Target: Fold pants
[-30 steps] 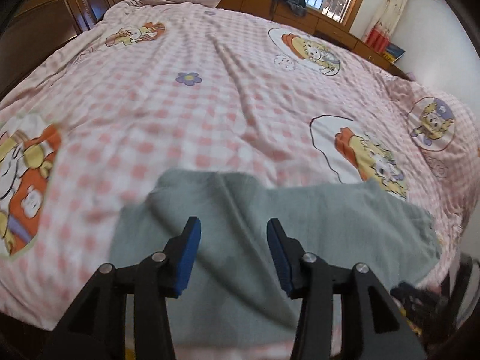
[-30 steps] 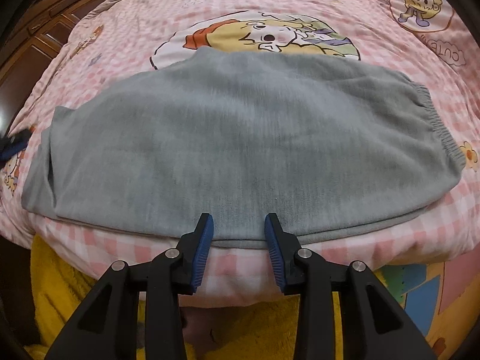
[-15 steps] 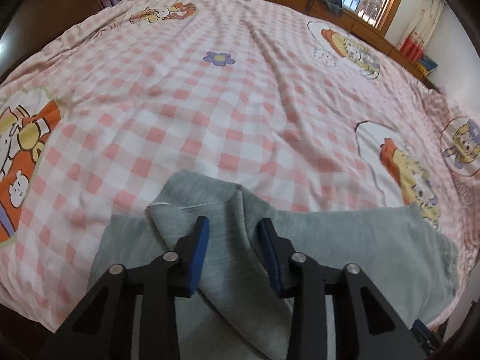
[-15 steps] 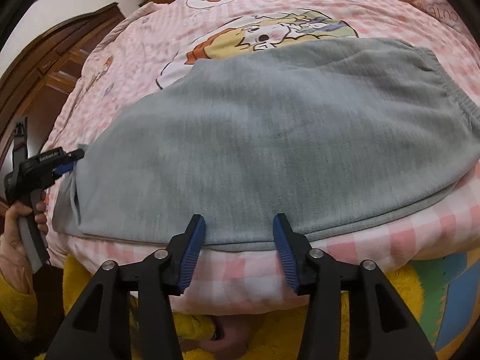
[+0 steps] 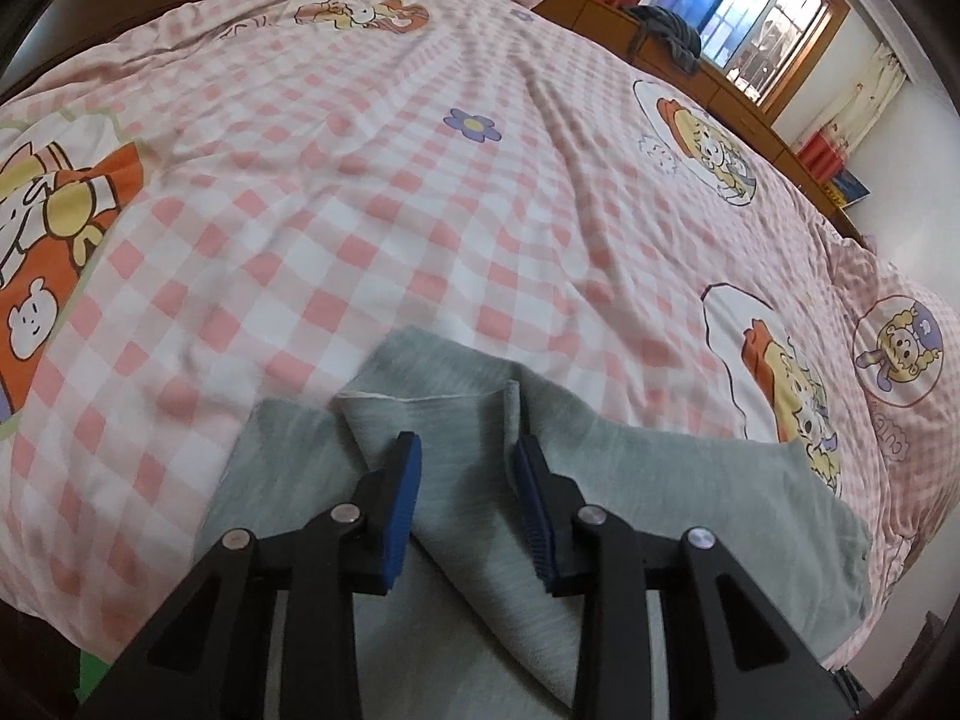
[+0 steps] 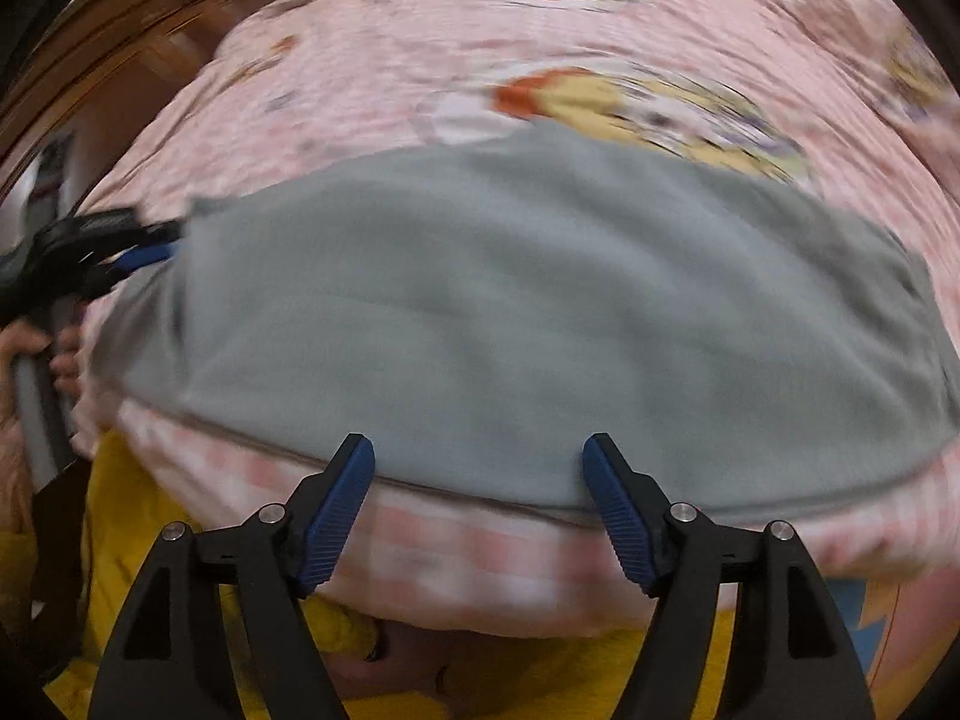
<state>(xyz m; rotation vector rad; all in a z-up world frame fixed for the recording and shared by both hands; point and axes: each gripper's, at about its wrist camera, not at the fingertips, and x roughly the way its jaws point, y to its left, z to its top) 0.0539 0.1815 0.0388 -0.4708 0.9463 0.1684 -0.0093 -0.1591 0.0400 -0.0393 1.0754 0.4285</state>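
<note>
Grey pants (image 6: 528, 300) lie folded lengthwise across the near edge of a bed. In the left wrist view the pants (image 5: 660, 492) have a turned-up leg end with a pale hem (image 5: 420, 399). My left gripper (image 5: 467, 456) is open, its jaws on either side of a raised fold of the leg end. My right gripper (image 6: 477, 450) is wide open just before the near long edge of the pants, touching nothing. The left gripper (image 6: 126, 255) shows at the pants' left end in the blurred right wrist view.
A pink checked bedsheet (image 5: 360, 192) with cartoon prints covers the bed. Dark wooden cabinets (image 5: 708, 78) and a window (image 5: 762, 12) stand beyond its far side. A yellow garment (image 6: 156, 546) is below the bed's front edge.
My left gripper has moved forward over the leg end and its jaws have narrowed slightly around the fold. My right gripper has opened wider and the view has swung, blurring.
</note>
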